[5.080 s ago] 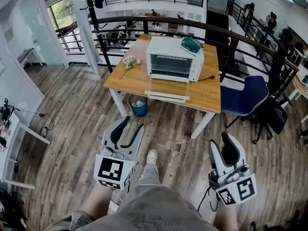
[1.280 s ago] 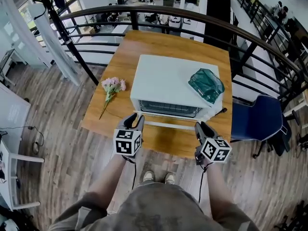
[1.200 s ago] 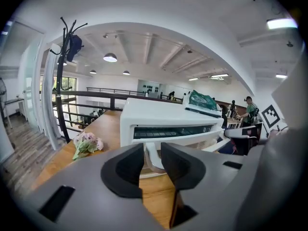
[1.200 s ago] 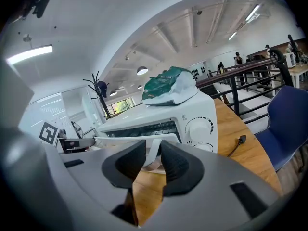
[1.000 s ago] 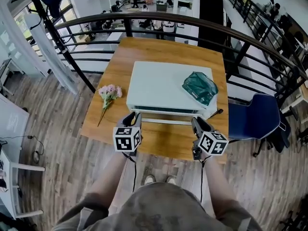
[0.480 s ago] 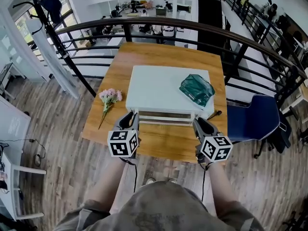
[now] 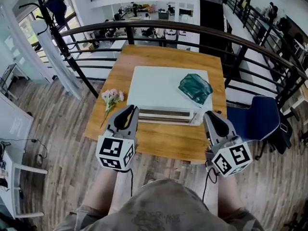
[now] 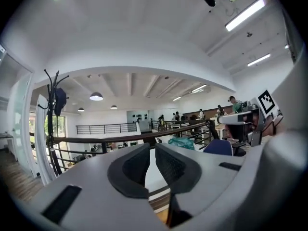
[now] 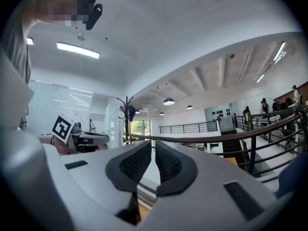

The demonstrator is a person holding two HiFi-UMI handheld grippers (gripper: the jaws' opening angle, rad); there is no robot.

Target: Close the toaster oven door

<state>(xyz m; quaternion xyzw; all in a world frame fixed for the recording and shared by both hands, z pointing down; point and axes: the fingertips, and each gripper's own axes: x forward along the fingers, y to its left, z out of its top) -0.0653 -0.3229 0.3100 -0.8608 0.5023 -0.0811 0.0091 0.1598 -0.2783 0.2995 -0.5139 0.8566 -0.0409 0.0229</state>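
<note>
The white toaster oven (image 7: 163,86) stands mid-table in the head view, and its door (image 7: 166,114) shows only as a thin strip along the front, up against the body. A green crumpled thing (image 7: 195,89) lies on its top. My left gripper (image 7: 131,110) hovers in front of the oven's left corner, raised towards the camera and apart from the door. My right gripper (image 7: 210,115) is level with it, off the right corner. Both pairs of jaws are closing, with only a slit left and nothing between them, as the left gripper (image 8: 150,148) and right gripper (image 9: 153,144) views show.
The wooden table (image 7: 159,142) backs onto a curved dark railing (image 7: 144,28). A pink flower sprig (image 7: 111,96) lies left of the oven. A blue chair (image 7: 250,120) stands to the right. The person's legs fill the bottom of the head view, over plank flooring.
The oven door has swung up from partly open to flat against the front. Both grippers have pulled back from it and risen towards the camera, and their jaws have narrowed.
</note>
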